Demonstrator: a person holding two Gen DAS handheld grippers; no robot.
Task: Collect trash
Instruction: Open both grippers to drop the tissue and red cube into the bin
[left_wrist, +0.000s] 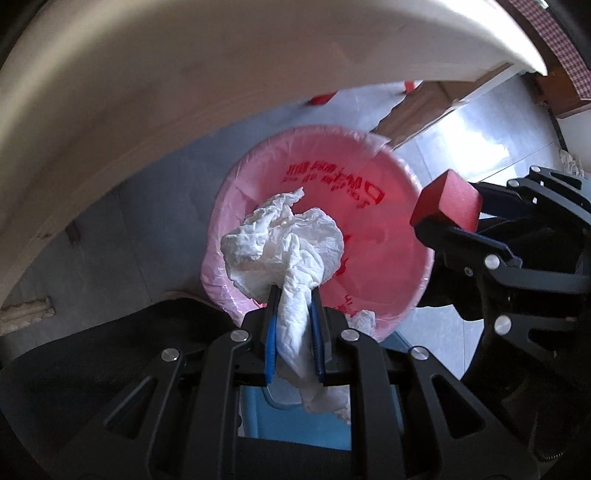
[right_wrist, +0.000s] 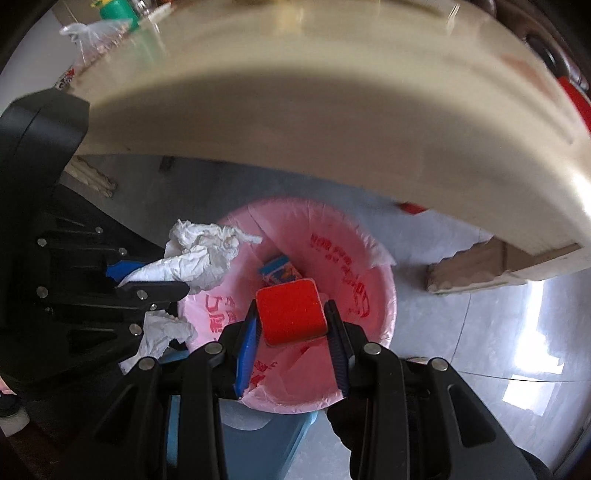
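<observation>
The crumpled tissue (left_wrist: 284, 243) is pinched tight in my left gripper (left_wrist: 294, 295), hanging over the pink-lined bin (left_wrist: 406, 295). My right gripper (right_wrist: 291, 314) clamps a red block (right_wrist: 290, 312) above the same bin, where a blue packet (right_wrist: 279, 271) already lies. I judge this the drop step: next, both jaws must open while centred over the bin's mouth, clear of the table (right_wrist: 332, 110) edge.

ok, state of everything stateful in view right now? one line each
left gripper: fingers shut on crumpled tissue, over the bin
crumpled tissue: held, not yet dropped
right gripper: fingers shut on red block, over the bin
red block: held above bin opening
trash bin: open, lined with pink bag
pink bag: fitted over the rim, nearly empty
blue packet: lying inside the bag
</observation>
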